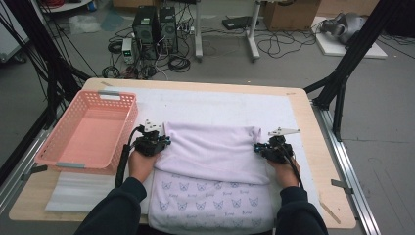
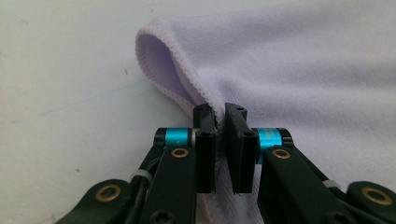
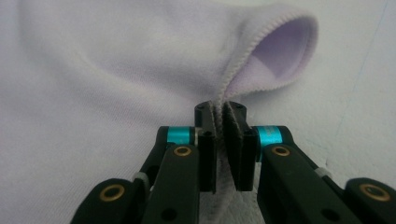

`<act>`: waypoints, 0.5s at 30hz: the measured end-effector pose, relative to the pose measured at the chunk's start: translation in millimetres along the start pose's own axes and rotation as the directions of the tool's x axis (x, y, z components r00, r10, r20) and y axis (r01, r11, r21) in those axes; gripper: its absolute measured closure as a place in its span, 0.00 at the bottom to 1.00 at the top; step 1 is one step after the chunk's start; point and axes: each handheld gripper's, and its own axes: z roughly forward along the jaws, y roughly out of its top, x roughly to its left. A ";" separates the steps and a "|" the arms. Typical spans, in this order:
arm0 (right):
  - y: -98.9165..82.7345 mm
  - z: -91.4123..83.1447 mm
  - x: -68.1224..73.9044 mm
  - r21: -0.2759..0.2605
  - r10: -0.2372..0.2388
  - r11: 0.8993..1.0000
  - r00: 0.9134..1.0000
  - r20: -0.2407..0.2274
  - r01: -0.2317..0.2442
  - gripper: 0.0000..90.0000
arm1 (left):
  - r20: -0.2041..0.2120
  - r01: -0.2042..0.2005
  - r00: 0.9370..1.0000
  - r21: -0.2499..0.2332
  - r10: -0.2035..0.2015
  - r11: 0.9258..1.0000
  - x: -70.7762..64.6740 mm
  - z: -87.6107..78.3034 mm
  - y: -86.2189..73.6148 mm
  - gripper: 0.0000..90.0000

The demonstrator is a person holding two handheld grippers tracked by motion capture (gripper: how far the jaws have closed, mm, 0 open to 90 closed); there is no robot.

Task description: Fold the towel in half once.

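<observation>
Well, both grippers were clamped: the left gripper (image 2: 220,122) and right gripper (image 3: 219,116) each pinched 1 side edge of the lilac towel (image 1: 215,152), folded on the white mat (image 1: 205,105). Thin hem bites might slip, spoiling the fold beside the pink basket (image 1: 73,164).

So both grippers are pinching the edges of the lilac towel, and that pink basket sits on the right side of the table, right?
Not quite. The pink basket sits on the left side of the table, as the high view shows. The rest holds: the left gripper and the right gripper each pinch an edge of the lilac towel.
</observation>
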 end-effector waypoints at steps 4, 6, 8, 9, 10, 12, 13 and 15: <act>0.5 0.1 -0.6 -0.011 -0.013 1.000 1.000 0.007 0.013 0.95 | 0.010 0.055 0.998 -0.003 -0.055 0.999 3.6 0.7 1.3 0.94; 0.9 1.3 -2.1 -0.036 -0.001 0.999 1.000 0.015 0.002 0.96 | 0.014 0.092 0.996 -0.015 -0.092 0.996 7.9 3.2 3.8 0.94; 2.0 3.2 -3.8 -0.057 -0.002 0.998 1.000 0.027 0.003 0.96 | 0.014 0.095 0.995 -0.006 -0.095 0.995 11.0 7.6 9.3 0.94; 3.1 4.1 -4.5 -0.066 -0.001 0.998 0.999 0.033 0.003 0.96 | 0.008 0.095 0.995 -0.008 -0.095 0.995 12.2 9.9 12.8 0.94; 4.3 5.5 -6.2 -0.071 -0.002 0.997 0.999 0.039 0.004 0.96 | 0.003 0.111 0.994 -0.026 -0.111 0.994 14.4 11.5 15.6 0.94; 7.7 8.3 -10.9 -0.081 0.012 0.997 0.999 0.044 -0.008 0.96 | 0.002 0.134 0.991 -0.020 -0.134 0.991 20.2 16.9 22.9 0.94; 10.0 9.0 -13.2 -0.087 0.020 0.996 0.999 0.046 -0.016 0.96 | 0.002 0.145 0.989 -0.036 -0.145 0.989 23.0 19.5 25.8 0.94; 16.7 10.7 -17.6 -0.102 0.021 0.995 0.998 0.058 -0.015 0.96 | 0.005 0.175 0.985 -0.047 -0.175 0.983 27.9 25.0 32.9 0.94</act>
